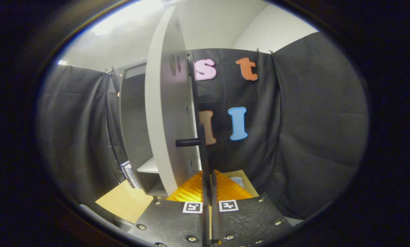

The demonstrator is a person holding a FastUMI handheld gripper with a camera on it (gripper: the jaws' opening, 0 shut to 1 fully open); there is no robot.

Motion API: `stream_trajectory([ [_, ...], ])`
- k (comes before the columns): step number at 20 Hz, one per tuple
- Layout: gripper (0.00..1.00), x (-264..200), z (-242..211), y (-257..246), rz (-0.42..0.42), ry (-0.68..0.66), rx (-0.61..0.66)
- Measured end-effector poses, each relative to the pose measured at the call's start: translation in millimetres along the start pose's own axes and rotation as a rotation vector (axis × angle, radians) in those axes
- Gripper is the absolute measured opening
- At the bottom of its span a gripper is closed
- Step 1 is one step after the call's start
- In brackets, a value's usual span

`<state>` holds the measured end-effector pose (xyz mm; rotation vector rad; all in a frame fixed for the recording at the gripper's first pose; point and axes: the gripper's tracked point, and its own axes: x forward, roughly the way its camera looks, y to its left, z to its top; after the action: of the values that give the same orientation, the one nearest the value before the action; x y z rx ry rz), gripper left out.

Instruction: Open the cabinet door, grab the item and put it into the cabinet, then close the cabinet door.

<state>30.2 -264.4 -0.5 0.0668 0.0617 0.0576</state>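
The tall dark cabinet (pixel 133 120) is standing on the pale wooden tabletop (pixel 128 202) against the black cloth booth wall (pixel 311 120), and its pale grey flat door (pixel 167 103) is swinging edge-on toward the camera, partly open so that the dark interior and a light shelf (pixel 149 167) are showing behind it. A short black cylindrical handle (pixel 188 142) is sticking out from the door's face, and the gripper (pixel 208 181) is reaching up along the door's edge, its two fingers sitting almost together with only a thin slit between them; they are probably nipping the door's edge or the handle's base to pull the door round, though the narrow angle is making the contact hard to confirm. An orange ribbed surface (pixel 194 190) is lying just ahead of the fingers on the table, and beyond it a small pale blue-white item (pixel 237 181), likely the thing to be stored, is waiting near the table's far edge. A striped flat object (pixel 129 174) is leaning beside the cabinet's base.
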Motion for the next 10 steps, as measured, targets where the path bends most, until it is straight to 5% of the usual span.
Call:
stream_trajectory([
  [6,0.04,-37.5,5.2,3.0,-0.077,-0.030,0.022],
  [10,0.16,-62.1,0.1,25.9,-0.117,-0.028,0.030],
])
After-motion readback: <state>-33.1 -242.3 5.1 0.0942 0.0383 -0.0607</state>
